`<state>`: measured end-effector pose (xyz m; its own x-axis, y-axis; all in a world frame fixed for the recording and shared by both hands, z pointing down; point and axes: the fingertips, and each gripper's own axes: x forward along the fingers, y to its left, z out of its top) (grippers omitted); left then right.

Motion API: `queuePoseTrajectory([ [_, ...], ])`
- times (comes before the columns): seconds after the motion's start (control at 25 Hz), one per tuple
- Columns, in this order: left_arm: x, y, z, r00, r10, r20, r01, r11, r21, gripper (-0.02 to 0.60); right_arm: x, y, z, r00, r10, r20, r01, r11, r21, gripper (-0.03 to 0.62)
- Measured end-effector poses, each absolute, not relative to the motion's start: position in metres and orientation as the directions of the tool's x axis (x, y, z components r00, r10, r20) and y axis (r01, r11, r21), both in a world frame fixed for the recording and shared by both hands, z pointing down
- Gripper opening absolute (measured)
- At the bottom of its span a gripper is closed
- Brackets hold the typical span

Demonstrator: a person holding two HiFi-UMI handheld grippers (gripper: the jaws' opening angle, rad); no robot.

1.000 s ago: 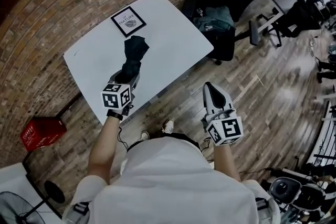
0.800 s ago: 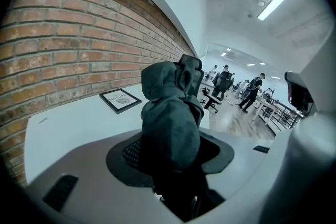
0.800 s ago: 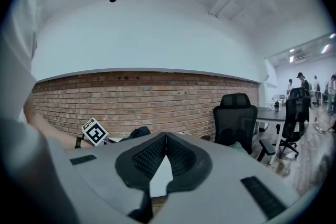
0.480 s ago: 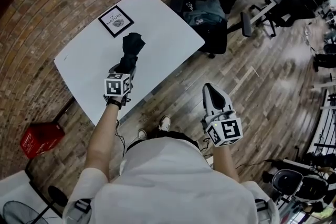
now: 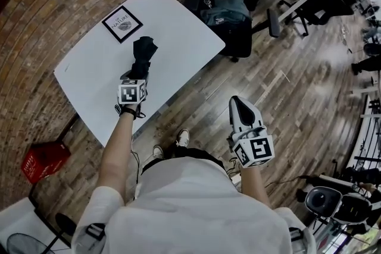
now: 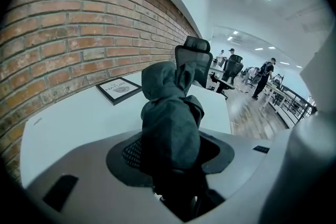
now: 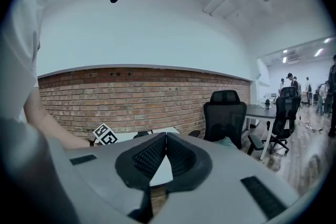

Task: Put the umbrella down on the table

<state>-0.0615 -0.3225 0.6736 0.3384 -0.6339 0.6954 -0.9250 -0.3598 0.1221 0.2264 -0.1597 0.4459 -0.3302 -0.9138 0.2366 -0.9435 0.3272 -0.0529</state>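
A folded dark umbrella (image 5: 141,53) juts forward from my left gripper (image 5: 136,75), which is shut on its lower end. It hangs over the near half of the white table (image 5: 172,27), tilted downward; whether it touches the top I cannot tell. In the left gripper view the umbrella (image 6: 170,118) fills the space between the jaws, with the table (image 6: 79,113) behind it. My right gripper (image 5: 238,103) is off the table over the wooden floor, shut and empty; in its own view the right gripper (image 7: 165,139) has its tips meeting.
A framed picture (image 5: 122,24) lies on the table's far-left part. A black office chair with a bag and a teal garment (image 5: 229,9) stands beyond the table's right end. A red crate (image 5: 44,157) sits on the floor at the left. A brick wall runs behind.
My left gripper has come lower and nearer the table with the umbrella still in it. The right gripper has shifted only slightly.
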Motion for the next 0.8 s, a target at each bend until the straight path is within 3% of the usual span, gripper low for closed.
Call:
queuePoseTrajectory([
  [0.8, -0.071, -0.346, 0.719, 0.219, -0.580, 0.784, -0.951, -0.306, 0.040, 0.221, 0.258, -0.154, 0.456, -0.307, -0.913, 0.269, -0.951, 0.306, -0.047, 0.020],
])
